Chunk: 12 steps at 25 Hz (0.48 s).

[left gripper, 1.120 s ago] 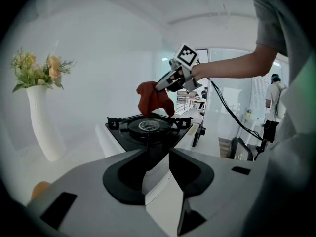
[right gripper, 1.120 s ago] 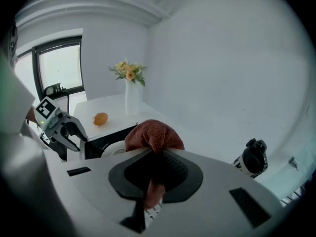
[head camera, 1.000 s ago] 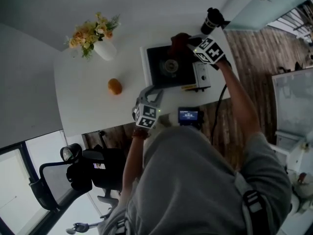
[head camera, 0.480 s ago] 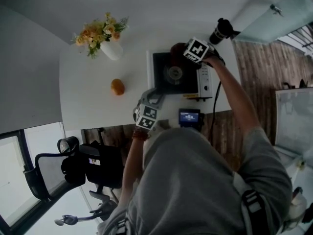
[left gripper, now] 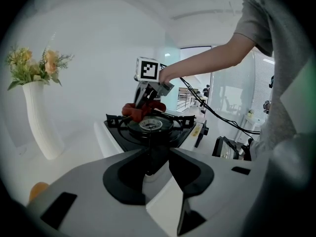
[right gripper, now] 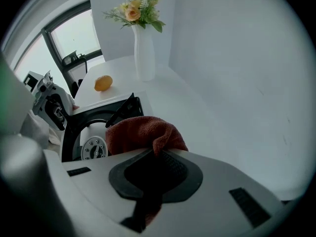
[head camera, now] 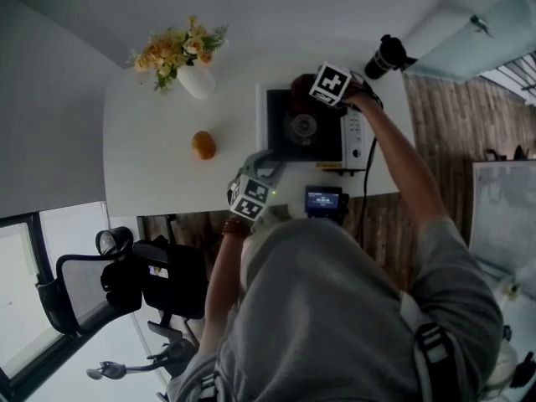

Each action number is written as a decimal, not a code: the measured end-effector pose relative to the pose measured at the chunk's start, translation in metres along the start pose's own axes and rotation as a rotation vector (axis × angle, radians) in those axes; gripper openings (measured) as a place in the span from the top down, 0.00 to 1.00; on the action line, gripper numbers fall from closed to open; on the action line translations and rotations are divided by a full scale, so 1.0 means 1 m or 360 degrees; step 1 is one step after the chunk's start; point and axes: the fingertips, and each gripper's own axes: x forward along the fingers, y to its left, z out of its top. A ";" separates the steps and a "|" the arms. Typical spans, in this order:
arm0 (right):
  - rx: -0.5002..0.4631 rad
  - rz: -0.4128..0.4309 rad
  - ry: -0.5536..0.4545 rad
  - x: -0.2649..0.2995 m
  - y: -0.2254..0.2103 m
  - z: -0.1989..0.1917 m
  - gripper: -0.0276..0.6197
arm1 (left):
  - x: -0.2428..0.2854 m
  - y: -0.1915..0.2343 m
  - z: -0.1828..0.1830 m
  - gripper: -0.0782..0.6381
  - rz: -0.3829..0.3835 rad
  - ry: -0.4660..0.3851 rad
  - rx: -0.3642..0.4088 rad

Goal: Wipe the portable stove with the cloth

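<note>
The portable stove is black-topped with a white body and a round burner, and sits at the table's right. My right gripper points steeply down over the stove's far edge, shut on a red cloth. In the right gripper view the cloth bunches out of the jaws beside the burner. My left gripper is at the stove's near left corner. Its jaws are opening slightly, with the white corner between them. The left gripper view shows the right gripper pressing the cloth on the pan support.
A white vase of flowers and an orange fruit stand left of the stove. A dark bottle sits at the far right corner. A small screen device is at the near table edge, with an office chair below.
The right gripper has come down with the cloth onto the far part of the stove and tipped steeper. The left gripper has stayed at the stove's corner.
</note>
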 end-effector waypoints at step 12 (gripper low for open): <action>-0.0069 0.0059 -0.0020 0.011 0.016 0.041 0.91 | -0.001 0.000 0.003 0.66 0.0024 -0.0027 0.0003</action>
